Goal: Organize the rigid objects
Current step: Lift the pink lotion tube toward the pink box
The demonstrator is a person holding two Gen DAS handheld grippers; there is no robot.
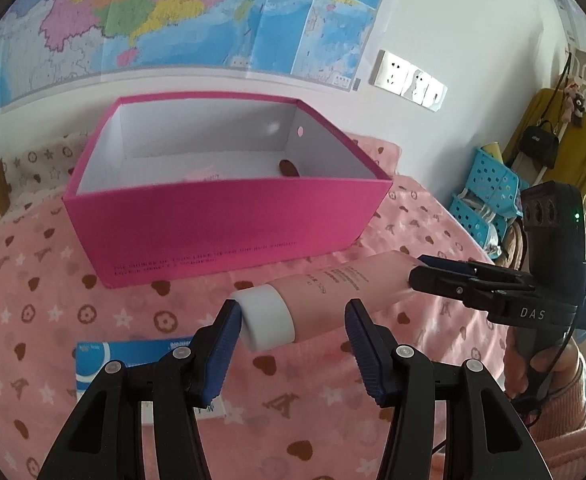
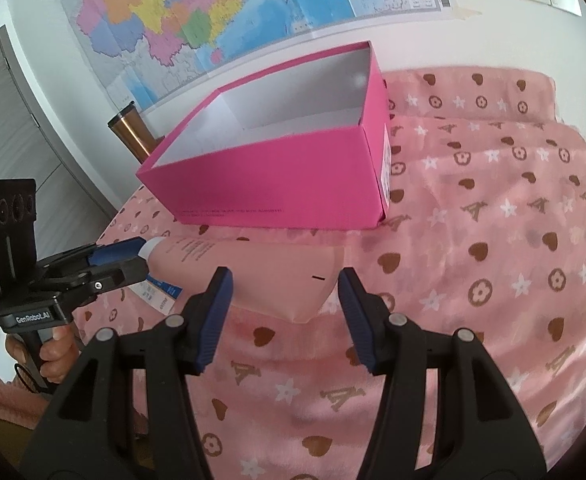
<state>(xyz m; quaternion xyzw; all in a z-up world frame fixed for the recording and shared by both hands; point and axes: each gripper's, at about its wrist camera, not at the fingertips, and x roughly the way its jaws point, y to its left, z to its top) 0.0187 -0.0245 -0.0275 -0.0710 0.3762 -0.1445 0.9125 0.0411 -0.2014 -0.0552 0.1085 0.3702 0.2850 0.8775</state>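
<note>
A pink tube (image 1: 333,292) with a white cap (image 1: 267,322) lies on the patterned pink cloth in front of an open magenta box (image 1: 221,216). My left gripper (image 1: 291,336) is open, its jaws on either side of the cap end. My right gripper (image 2: 285,300) is open around the tube's flat crimped end (image 2: 285,276). In the right wrist view the left gripper (image 2: 123,258) sits at the cap (image 2: 151,246). In the left wrist view the right gripper (image 1: 425,270) sits at the tube's far end. The box (image 2: 277,184) holds a small brown object (image 1: 288,168) and something pale pink.
A blue and white flat packet (image 1: 133,360) lies on the cloth under my left gripper. A bronze cylinder (image 2: 131,132) stands behind the box on the left. Blue baskets (image 1: 489,192) stand beyond the bed on the right. The wall with a map is close behind the box.
</note>
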